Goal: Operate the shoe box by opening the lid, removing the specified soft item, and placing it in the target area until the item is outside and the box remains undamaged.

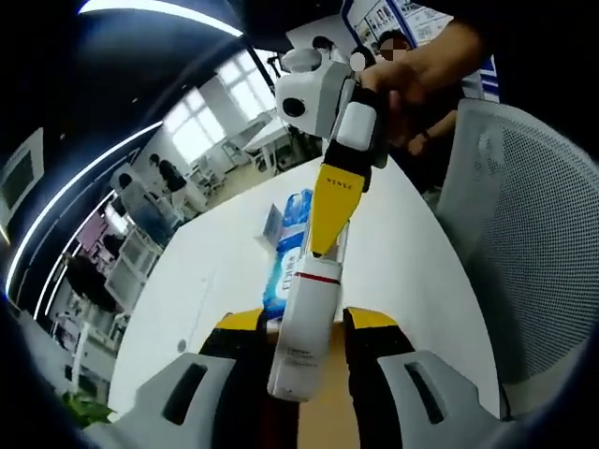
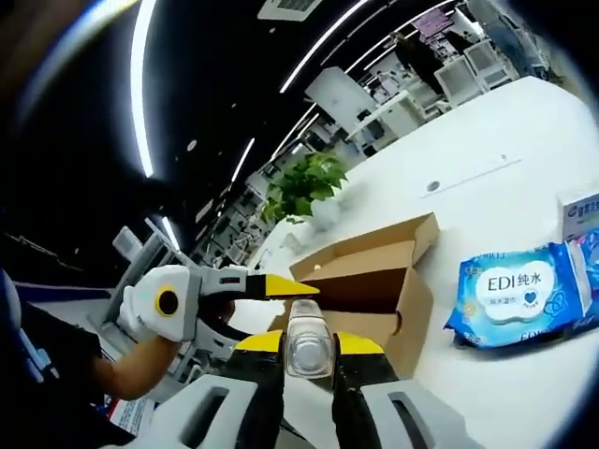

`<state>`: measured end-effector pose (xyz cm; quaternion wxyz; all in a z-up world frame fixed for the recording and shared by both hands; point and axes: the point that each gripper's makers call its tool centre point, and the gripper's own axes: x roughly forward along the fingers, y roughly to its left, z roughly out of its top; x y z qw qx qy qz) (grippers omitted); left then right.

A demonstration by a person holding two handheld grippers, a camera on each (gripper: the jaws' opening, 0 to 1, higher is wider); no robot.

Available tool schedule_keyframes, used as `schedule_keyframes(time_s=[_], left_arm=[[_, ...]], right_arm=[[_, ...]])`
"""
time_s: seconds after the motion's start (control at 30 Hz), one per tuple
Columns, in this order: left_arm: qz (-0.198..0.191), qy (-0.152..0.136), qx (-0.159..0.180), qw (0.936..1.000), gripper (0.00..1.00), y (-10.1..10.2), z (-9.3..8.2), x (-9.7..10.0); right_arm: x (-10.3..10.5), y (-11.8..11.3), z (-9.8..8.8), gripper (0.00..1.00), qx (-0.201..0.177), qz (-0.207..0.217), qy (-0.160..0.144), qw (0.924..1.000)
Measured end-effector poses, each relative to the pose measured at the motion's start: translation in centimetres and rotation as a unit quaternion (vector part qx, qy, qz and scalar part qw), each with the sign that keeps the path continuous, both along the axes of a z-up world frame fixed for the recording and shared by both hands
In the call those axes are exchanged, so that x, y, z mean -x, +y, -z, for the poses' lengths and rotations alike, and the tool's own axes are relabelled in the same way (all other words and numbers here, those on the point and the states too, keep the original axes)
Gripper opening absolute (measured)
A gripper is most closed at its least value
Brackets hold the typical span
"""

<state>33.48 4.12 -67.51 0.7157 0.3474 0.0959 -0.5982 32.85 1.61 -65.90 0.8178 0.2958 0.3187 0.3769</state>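
Right gripper point(image 2: 309, 344) is clamped on a clear bottle point(image 2: 308, 339); ahead lies the opened shoe box point(image 2: 374, 290), wipes pack point(image 2: 519, 295) to its right. Left gripper point(image 1: 301, 329) grips a white bottle point(image 1: 304, 327). Open table point(image 1: 402, 253) lies beyond it; chair point(image 1: 529, 224) borders its right.

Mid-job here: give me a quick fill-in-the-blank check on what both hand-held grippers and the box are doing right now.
1. Both hand-held grippers, left and right, are shut on the same white ____.
2. The lid of the cardboard shoe box stands ____.
3. The blue wet wipes pack lies on the white ____, outside the box.
4. Behind the box stands a green ____ in a white pot.

Missing words: bottle; open; table; plant
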Motion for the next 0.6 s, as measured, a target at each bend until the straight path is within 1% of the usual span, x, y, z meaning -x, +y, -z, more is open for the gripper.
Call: schedule_keyframes(time_s=[0.07,0.1,0.13,0.17,0.23,0.3,0.33,0.37,0.43,0.53,0.57,0.6], left_arm=[[-0.013,0.008,0.008,0.9998,0.36,0.3,-0.2,-0.2],[-0.024,0.018,0.015,0.9994,0.37,0.7,-0.3,-0.3],[-0.026,0.021,0.017,0.9993,0.38,0.7,-0.3,-0.3],[-0.035,0.035,0.025,0.9984,0.40,1.0,-0.4,-0.3],[-0.051,0.045,0.032,0.9971,0.42,1.5,-0.5,-0.5],[-0.065,0.059,0.040,0.9954,0.43,2.1,-0.5,-0.6],[-0.068,0.061,0.041,0.9950,0.44,2.2,-0.5,-0.7],[-0.082,0.070,0.051,0.9929,0.46,2.7,-0.5,-0.8],[-0.098,0.082,0.063,0.9898,0.48,3.2,-0.6,-1.0],[-0.114,0.091,0.066,0.9871,0.51,4.2,-0.6,-1.0],[-0.122,0.095,0.070,0.9855,0.51,4.5,-0.7,-1.0],[-0.125,0.098,0.071,0.9847,0.52,4.7,-0.7,-1.0]], right_arm=[[0.0,0.0,-0.1,0.14,0.011,-0.007,-0.008,0.9999],[0.0,0.0,0.1,0.14,0.024,-0.014,-0.014,0.9995],[-0.1,0.0,0.0,0.14,0.027,-0.015,-0.017,0.9994],[-0.1,0.0,-0.1,0.14,0.028,-0.017,-0.019,0.9993],[-0.2,-0.2,-0.1,0.14,0.044,-0.025,-0.032,0.9982],[-0.3,-0.3,-0.3,0.14,0.053,-0.030,-0.040,0.9973],[-0.3,-0.3,-0.4,0.14,0.057,-0.033,-0.045,0.9969],[-0.3,-0.4,-0.4,0.14,0.064,-0.037,-0.052,0.9959],[-0.4,-0.4,-0.6,0.14,0.067,-0.039,-0.055,0.9954],[-0.6,-0.6,-0.8,0.14,0.077,-0.047,-0.067,0.9936],[-0.8,-0.9,-1.0,0.14,0.089,-0.052,-0.076,0.9917],[-0.8,-0.9,-1.0,0.14,0.091,-0.053,-0.078,0.9914]])
